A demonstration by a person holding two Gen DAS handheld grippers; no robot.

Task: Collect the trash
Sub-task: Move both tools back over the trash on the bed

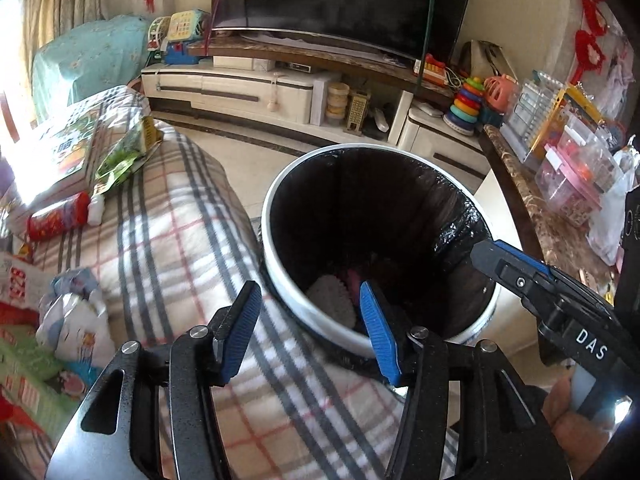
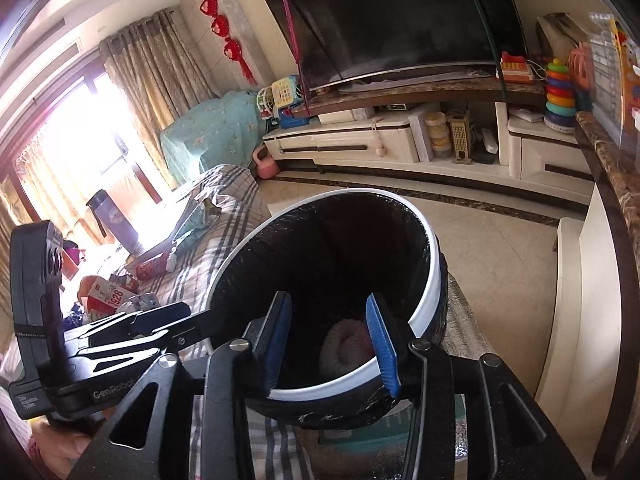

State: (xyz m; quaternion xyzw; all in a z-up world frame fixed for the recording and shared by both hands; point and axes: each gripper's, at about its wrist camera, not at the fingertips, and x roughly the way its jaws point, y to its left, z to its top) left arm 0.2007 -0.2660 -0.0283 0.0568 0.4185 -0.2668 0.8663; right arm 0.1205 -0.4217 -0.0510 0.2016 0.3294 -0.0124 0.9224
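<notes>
a white bin (image 1: pixel 280 280) with a black liner stands beside the plaid sofa's edge (image 1: pixel 180 240), something pale already inside. both the left gripper (image 1: pixel 308 320) and right gripper (image 2: pixel 332 340) hover wide, empty; wrappers (image 1: pixel 124 156) on the sofa seemingly await collection.

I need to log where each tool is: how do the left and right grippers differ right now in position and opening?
The left gripper straddles the trash bin's white rim, one finger over the plaid blanket, one over the bin; the right gripper points into the bin's mouth. The left's fingers are spread wider than the right's. Both are open, hold nothing, and have blue pads.
</notes>
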